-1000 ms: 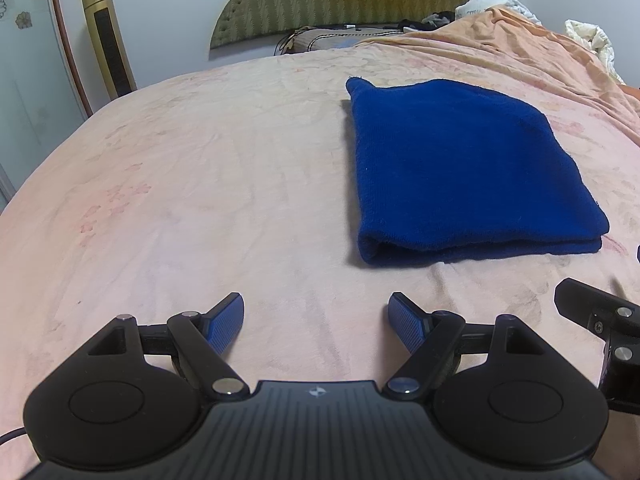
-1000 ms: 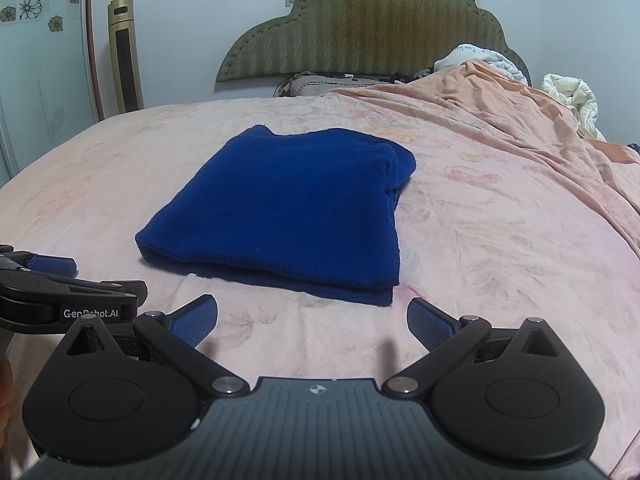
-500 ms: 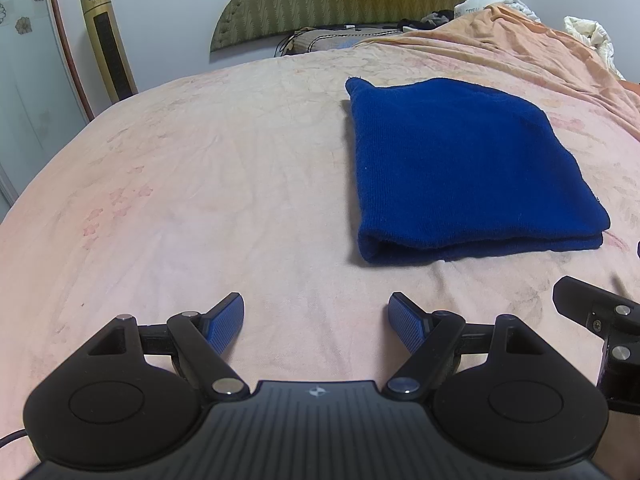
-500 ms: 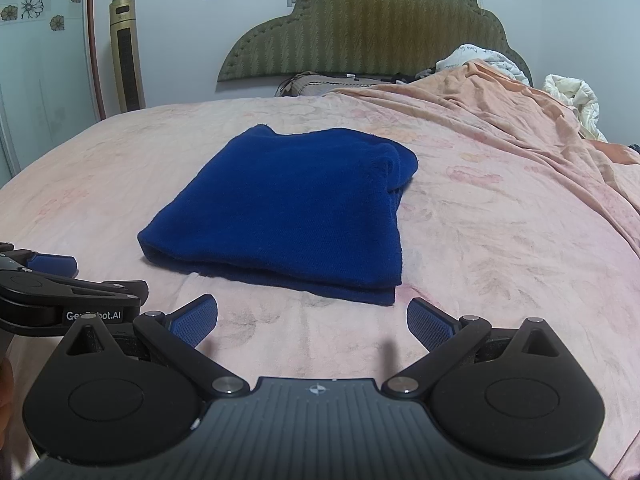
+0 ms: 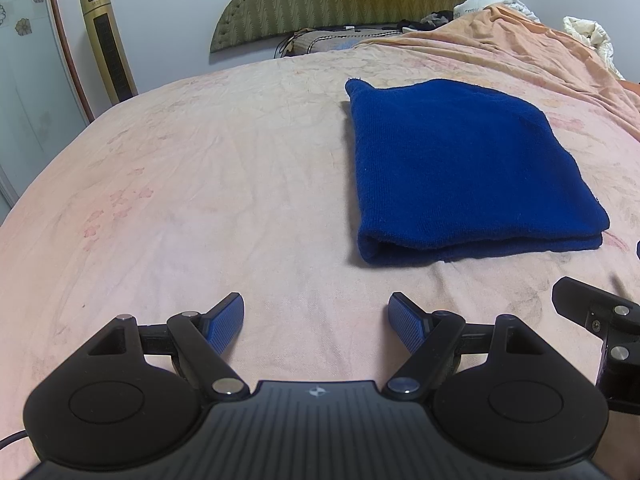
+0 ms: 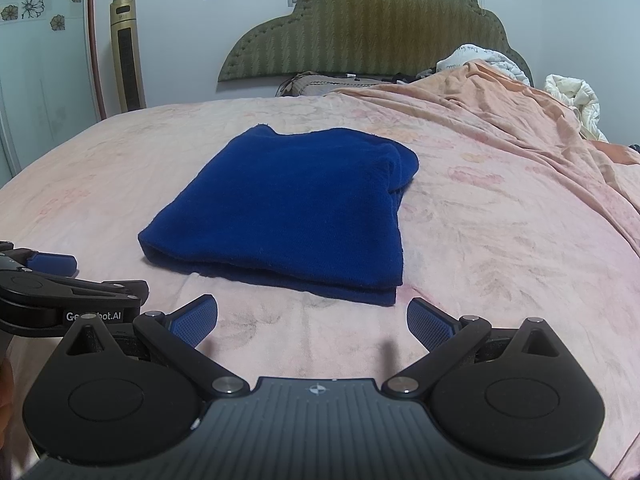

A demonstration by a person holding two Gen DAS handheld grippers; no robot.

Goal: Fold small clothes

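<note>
A dark blue knitted garment [image 5: 460, 168] lies folded into a flat rectangle on the pink bed sheet [image 5: 200, 184]; it also shows in the right wrist view [image 6: 288, 208]. My left gripper [image 5: 316, 320] is open and empty, low over the sheet, in front of and left of the garment's near folded edge. My right gripper [image 6: 312, 320] is open and empty, just short of the garment's near edge. Each gripper shows at the edge of the other's view: the right gripper [image 5: 600, 320] and the left gripper [image 6: 48, 280].
An orange blanket [image 6: 520, 120] is bunched along the right side of the bed, with white bedding [image 6: 572, 100] behind it. A green padded headboard [image 6: 372, 28] and pillows stand at the far end. A gold tower fan [image 6: 128, 52] stands by the left wall.
Both grippers have drawn back very slightly from the garment. The garment has not moved and both grippers stay open.
</note>
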